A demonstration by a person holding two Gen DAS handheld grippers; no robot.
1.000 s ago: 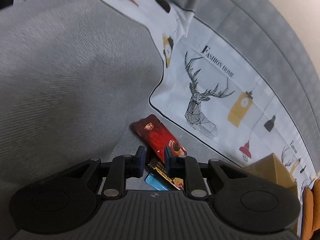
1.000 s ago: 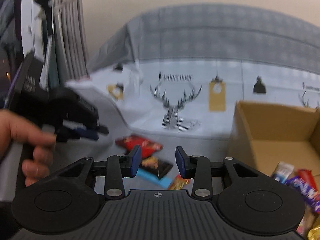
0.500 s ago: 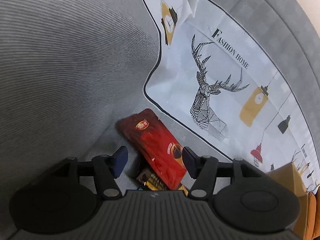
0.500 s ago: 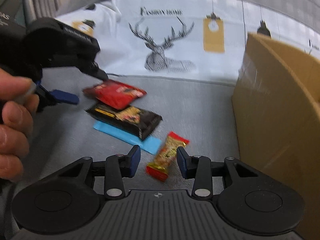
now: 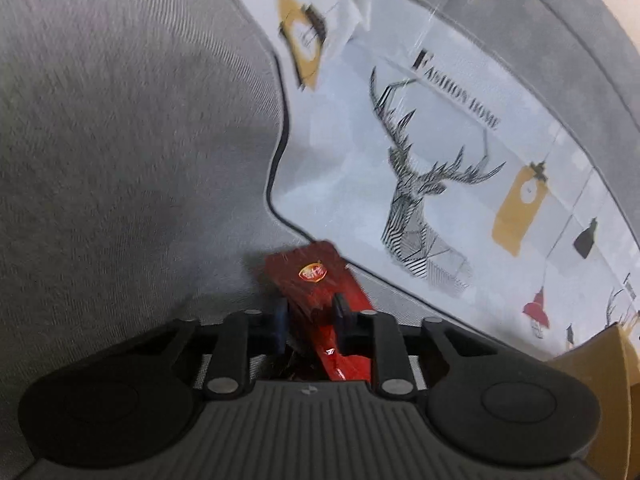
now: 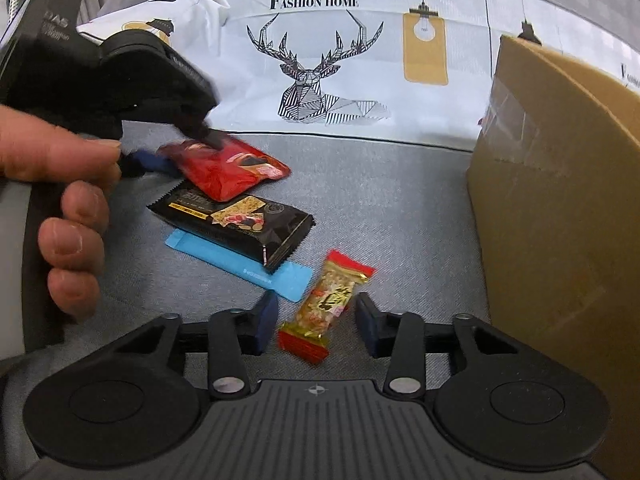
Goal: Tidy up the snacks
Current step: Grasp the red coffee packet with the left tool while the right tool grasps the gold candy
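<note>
My left gripper (image 5: 308, 314) is shut on a red snack packet (image 5: 320, 280), its fingers pinching the packet's near end. In the right wrist view the same red packet (image 6: 228, 168) sits tilted between the left gripper (image 6: 180, 148) fingers, over a black snack bar (image 6: 236, 224). A blue flat packet (image 6: 256, 274) lies under the black bar. My right gripper (image 6: 316, 320) is open, its fingers on either side of a gold and red candy (image 6: 328, 304) lying on the grey sofa seat (image 6: 380, 208).
A brown cardboard box (image 6: 560, 208) stands at the right; its corner shows in the left wrist view (image 5: 600, 360). A white cloth with a deer print (image 6: 316, 80) covers the sofa back. A grey cushion (image 5: 120, 140) rises at the left.
My left gripper has closed on the red packet and tilted it up. My right gripper has moved down and forward until the gold candy lies between its open fingers.
</note>
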